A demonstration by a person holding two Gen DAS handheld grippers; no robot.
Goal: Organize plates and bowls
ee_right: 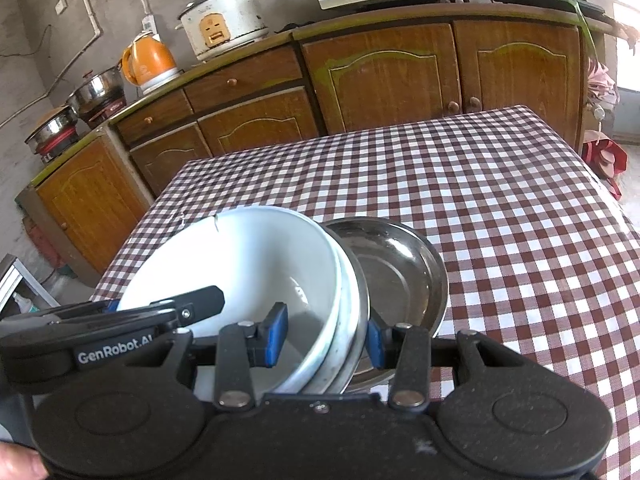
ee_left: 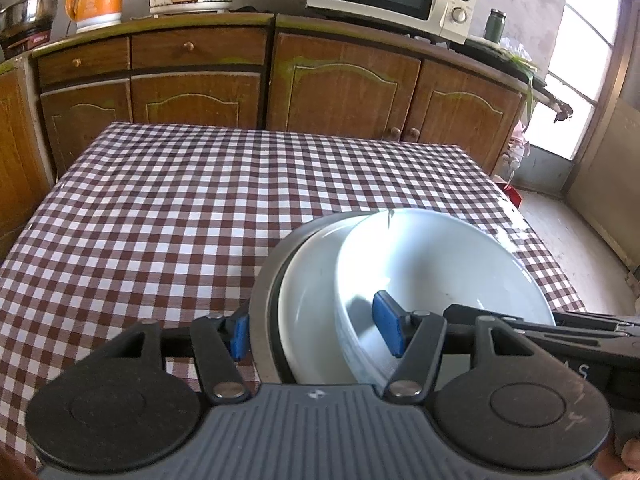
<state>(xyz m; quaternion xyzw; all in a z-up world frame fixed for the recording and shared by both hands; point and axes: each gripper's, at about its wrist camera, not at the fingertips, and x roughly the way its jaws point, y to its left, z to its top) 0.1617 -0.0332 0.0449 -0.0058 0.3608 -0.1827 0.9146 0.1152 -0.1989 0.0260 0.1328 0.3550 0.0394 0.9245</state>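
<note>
Left wrist view: the left gripper [ee_left: 316,332] is seen straddling the near edge of a nested stack, one blue pad outside the metal rim and the other inside the white bowl [ee_left: 440,264]. The jaws appear pressed onto the stack, with the layers pinched between them. The stack is made up of the white bowl, a white plate [ee_left: 308,292] under it and a steel plate [ee_left: 260,304] at the outside, and it is held tilted above the checked tablecloth [ee_left: 180,200].

In the right wrist view the right gripper [ee_right: 326,338] is clamped on the same rim, beside the left gripper's arm; one pad sits inside the white bowl [ee_right: 240,256] and the other behind the steel rim. A second steel dish [ee_right: 400,272] is seen just behind the stack; whether it is touched by it cannot be told.

Two grips on one edge are judged to be used so that the loose layers are kept from sliding apart while the stack is carried or set down as one.
</note>
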